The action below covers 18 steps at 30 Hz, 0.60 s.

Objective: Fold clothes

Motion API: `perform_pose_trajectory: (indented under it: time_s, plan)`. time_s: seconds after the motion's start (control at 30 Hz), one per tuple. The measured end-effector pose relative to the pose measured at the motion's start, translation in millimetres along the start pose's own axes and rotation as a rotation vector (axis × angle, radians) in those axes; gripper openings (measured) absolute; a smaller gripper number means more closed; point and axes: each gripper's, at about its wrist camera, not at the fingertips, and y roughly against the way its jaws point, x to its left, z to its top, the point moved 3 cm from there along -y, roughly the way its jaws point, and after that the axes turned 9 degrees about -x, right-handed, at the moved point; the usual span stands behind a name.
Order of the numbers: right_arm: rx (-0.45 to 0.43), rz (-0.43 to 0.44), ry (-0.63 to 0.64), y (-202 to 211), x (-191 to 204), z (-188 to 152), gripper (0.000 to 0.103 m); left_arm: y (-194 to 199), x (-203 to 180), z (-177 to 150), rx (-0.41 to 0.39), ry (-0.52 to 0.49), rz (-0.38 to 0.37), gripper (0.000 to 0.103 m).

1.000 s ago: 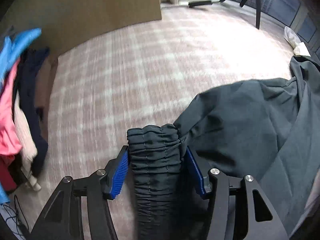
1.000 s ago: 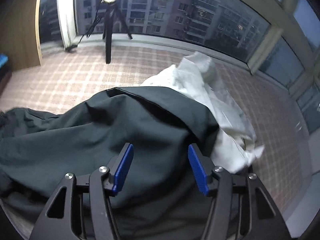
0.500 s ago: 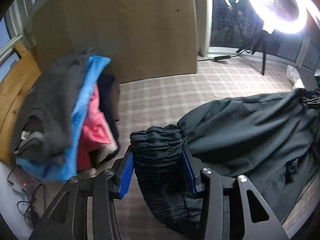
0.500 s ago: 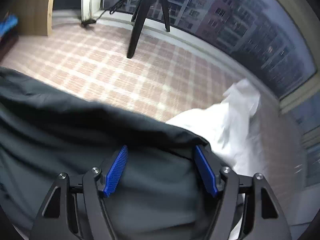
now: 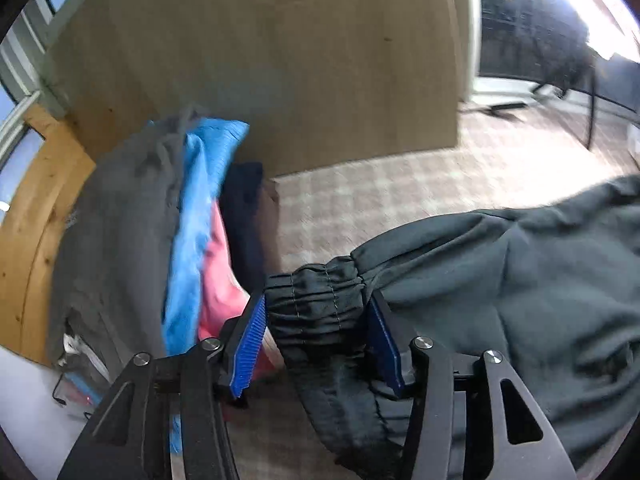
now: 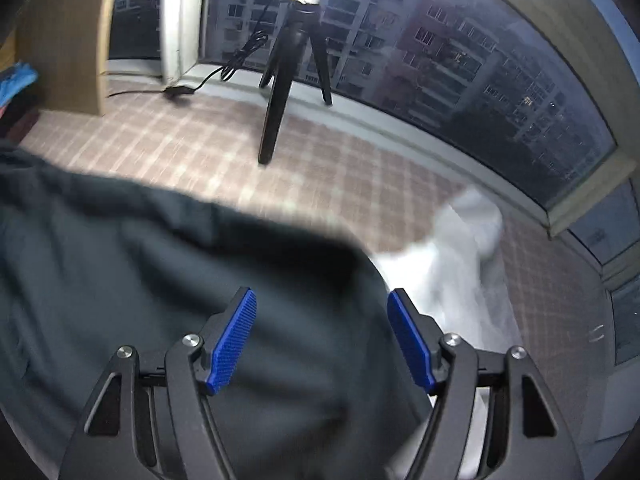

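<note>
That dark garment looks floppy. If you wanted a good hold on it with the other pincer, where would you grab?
Judging by the left gripper, clamped on the gathered elastic band, thick bunched edges hold best. The right gripper stands open over smooth cloth of the garment. I'd take its free edge near the white cloth, coming from that side, probably.

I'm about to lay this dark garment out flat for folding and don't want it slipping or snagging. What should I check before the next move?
1. Left gripper clamped on the gathered elastic band of the dark grey-green garment: ok.
2. Right gripper gripping the garment: cannot tell; pads wide apart, cloth across them.
3. Garment spread without bunching: not ok, folds and sag show.
4. Crumpled white cloth clear of the garment: not ok, it lies against its edge.
5. Pile of grey, blue and pink clothes clear of the left gripper: not ok, close beside.
</note>
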Motion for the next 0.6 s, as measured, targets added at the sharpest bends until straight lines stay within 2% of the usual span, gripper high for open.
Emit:
perform_pose_trajectory:
  time_s: [0.13,0.27,0.37,0.43,0.47,0.6]
  plan:
    - [0.018,0.058,-0.109,58.2,-22.9,-61.0,0.068,38.8,8.4,-41.3,-0.006,-0.034,-0.015,0.056]
    - [0.089,0.069,-0.249,87.5,-31.3,-146.2,0.068,73.0,22.6,-89.4,0.029,-0.023,-0.065,0.059]
    - [0.144,0.069,-0.338,93.3,-26.7,-199.9,0.068,80.8,12.9,-128.9,0.086,0.055,-0.196,0.063]
    - [0.155,0.113,-0.369,90.5,-12.5,-211.9,0.068,75.4,-13.1,-150.6,0.139,0.072,-0.305,0.063]
    - [0.147,0.117,-0.335,88.8,-2.8,-209.3,0.068,71.6,-29.5,-160.9,0.160,0.064,-0.350,0.063]
    - [0.122,0.116,-0.196,80.5,32.6,-199.0,0.068,53.5,-77.9,-166.8,0.177,0.038,-0.429,0.063]
